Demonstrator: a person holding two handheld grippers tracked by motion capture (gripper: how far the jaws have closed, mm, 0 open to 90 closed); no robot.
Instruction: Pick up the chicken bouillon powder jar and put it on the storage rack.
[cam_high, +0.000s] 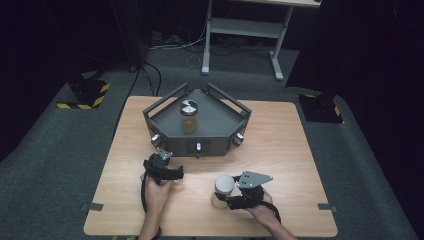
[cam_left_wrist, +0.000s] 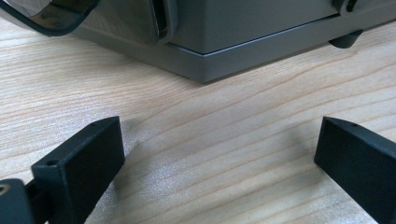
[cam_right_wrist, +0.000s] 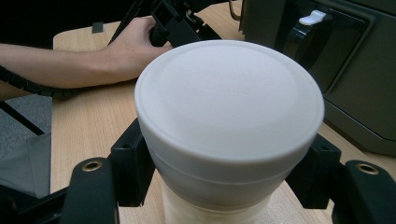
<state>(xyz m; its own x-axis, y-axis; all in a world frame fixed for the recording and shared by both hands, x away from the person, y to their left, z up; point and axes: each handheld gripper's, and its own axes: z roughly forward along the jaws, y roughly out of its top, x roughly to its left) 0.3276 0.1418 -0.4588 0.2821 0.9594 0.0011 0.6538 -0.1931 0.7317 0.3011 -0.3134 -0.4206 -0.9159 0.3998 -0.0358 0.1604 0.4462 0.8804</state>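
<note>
Right gripper: jaws clamping the white-lidded jar, standing near desk front edge.
Left gripper: jaws gaping wide, gripping nothing, hovering over bare desk beside grey tray.

No words, numbers or brand names can be read anywhere. The white lid of the jar is blank, w/ no label. The grey box has knobs but no writing by them. The jar on the box has a round black & white sign on its lid, like pie slices, no letters. On the floor, two black plates have yellow & black warning stripes, one at left, one at right.
</note>
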